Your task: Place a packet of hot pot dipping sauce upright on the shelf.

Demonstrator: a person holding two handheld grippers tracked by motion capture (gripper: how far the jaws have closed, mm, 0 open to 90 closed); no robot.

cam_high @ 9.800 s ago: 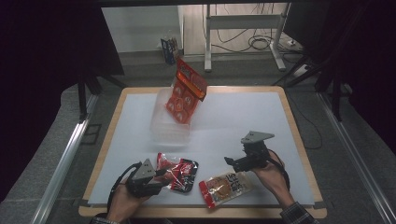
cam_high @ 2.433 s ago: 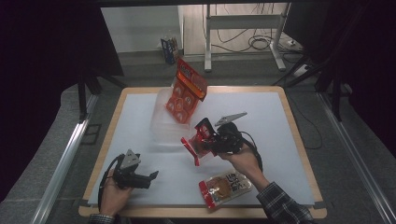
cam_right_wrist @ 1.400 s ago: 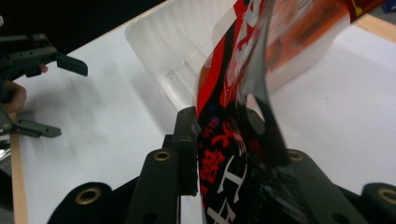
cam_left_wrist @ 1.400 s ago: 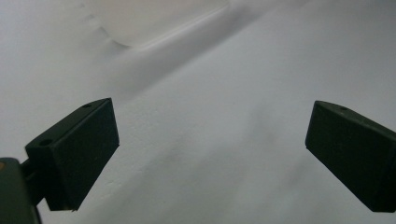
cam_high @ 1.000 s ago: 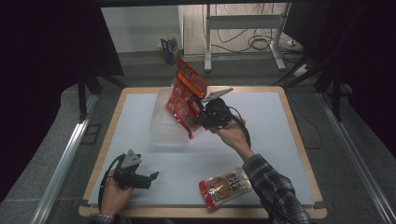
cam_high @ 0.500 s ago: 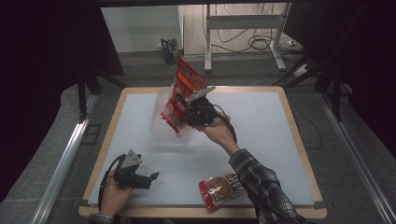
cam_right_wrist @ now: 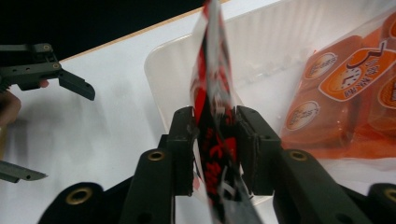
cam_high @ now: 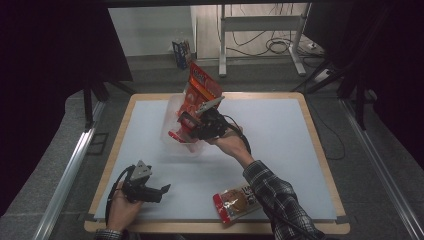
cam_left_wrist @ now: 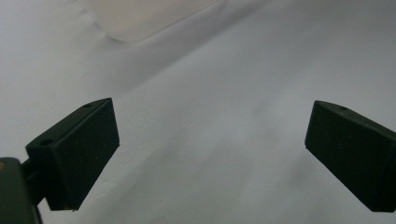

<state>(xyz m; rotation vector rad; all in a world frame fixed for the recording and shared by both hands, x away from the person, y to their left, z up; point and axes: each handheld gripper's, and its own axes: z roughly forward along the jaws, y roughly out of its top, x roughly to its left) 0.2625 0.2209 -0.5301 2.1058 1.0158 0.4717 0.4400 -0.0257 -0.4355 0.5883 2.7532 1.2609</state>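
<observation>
Because the red snack packet (cam_right_wrist: pixel 212 130) stands edge-up over the clear tub (cam_right_wrist: pixel 161 79) at upper centre of the frame, the right gripper (cam_right_wrist: pixel 215 144) has just been loosening its jaws, the packet between them — ready to drop beside the orange packet (cam_right_wrist: pixel 343 98). At lower left, the left gripper (cam_high: pixel 159 190) idles, jaws spread and empty.

**Red packet carried from near edge to tub**

Red snack packet (cam_high: pixel 180 131), earlier lying at the near left of the table (cam_high: pixel 280 125), now hangs between the right gripper (cam_high: pixel 192 125) jaws over the clear tub (cam_high: pixel 170 112). Right gripper crossed from near right to the tub; jaws just easing apart, packet between them. Left gripper (cam_high: pixel 162 190) let go of the packet and drew back left.
</observation>
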